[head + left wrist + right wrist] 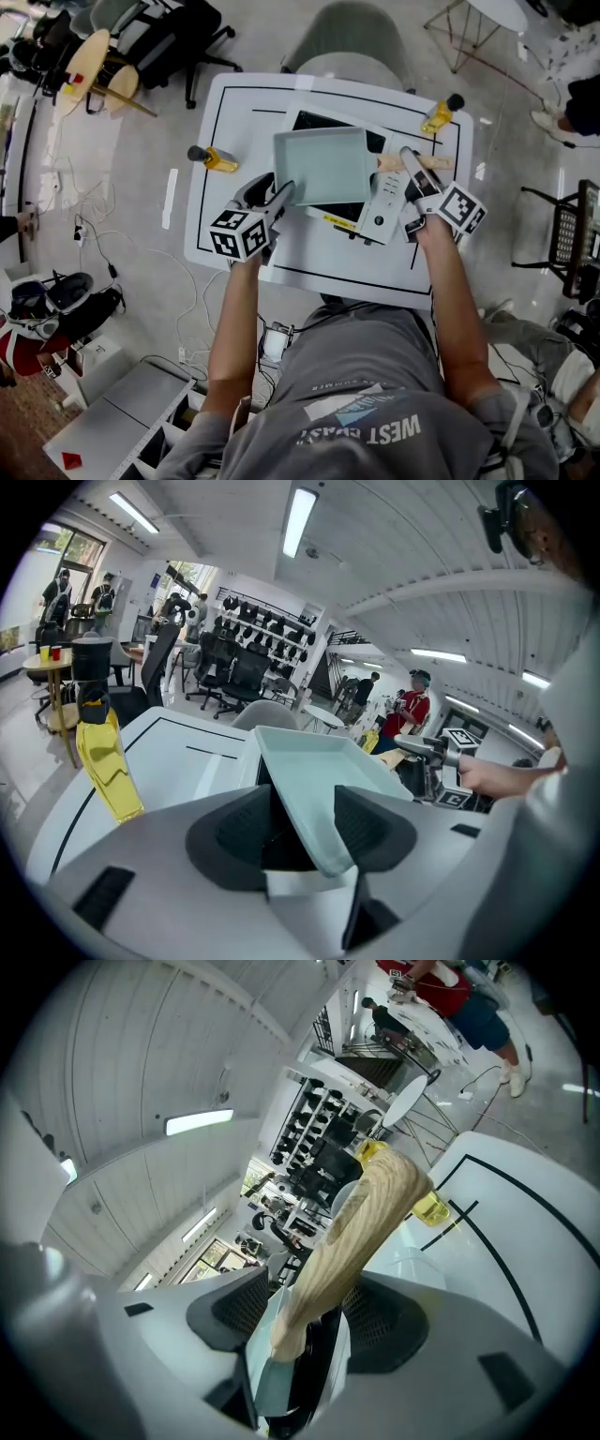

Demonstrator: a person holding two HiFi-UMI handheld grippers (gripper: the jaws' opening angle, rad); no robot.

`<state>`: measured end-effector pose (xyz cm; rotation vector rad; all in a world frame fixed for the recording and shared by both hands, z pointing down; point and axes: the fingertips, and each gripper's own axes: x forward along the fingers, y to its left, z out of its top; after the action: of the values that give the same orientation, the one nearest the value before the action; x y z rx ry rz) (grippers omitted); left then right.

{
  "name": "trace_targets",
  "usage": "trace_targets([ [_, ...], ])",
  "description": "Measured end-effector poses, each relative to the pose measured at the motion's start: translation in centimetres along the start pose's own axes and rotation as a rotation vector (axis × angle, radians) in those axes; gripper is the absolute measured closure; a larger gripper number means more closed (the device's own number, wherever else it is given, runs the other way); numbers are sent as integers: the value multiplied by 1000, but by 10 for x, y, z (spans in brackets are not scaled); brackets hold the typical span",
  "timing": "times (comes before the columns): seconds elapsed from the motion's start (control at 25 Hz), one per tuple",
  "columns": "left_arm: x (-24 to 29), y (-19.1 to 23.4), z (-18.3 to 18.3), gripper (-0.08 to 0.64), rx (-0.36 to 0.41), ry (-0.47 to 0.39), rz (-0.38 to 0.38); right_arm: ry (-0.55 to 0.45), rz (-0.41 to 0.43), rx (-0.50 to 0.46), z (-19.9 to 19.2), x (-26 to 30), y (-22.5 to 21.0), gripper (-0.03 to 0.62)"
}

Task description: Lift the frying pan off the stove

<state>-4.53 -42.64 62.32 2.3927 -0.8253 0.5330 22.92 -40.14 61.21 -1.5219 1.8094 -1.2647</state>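
A: Where was the frying pan (323, 164) relative to the left claw (277, 190)?
B: Its near corner lay between that claw's pads, which stood wide apart and clamped nothing. The pan rested on the stove (375, 211), mid-frame on the desk (234, 103).
A: And the right claw (411, 167)?
B: Spread wide too. The pan's wooden handle (361, 1232) ran between its pads without being pinched, right of centre in the head view.

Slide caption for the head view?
Left claw and right claw flank a square pale-green frying pan on a white stove.
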Motion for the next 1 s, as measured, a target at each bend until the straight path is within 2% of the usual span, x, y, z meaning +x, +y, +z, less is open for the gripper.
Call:
trace_targets([
  [0.24,6,1,-9,368,3,20,17,3,-15,-27,-3,7,1,393],
  [0.4,4,6,-10,442,13,25,72,8,-37,-21,-4,8,-1,440],
  [0.44,3,8,-11,469,10,27,86,11,-39,-16,-5,7,-1,440],
  [0.72,0,7,-16,479,-6,63,123,20,-35,-21,-4,4,4,441],
  [1.0,-13,0,-10,480,-44,17,128,22,-6,-45,0,1,19,442],
])
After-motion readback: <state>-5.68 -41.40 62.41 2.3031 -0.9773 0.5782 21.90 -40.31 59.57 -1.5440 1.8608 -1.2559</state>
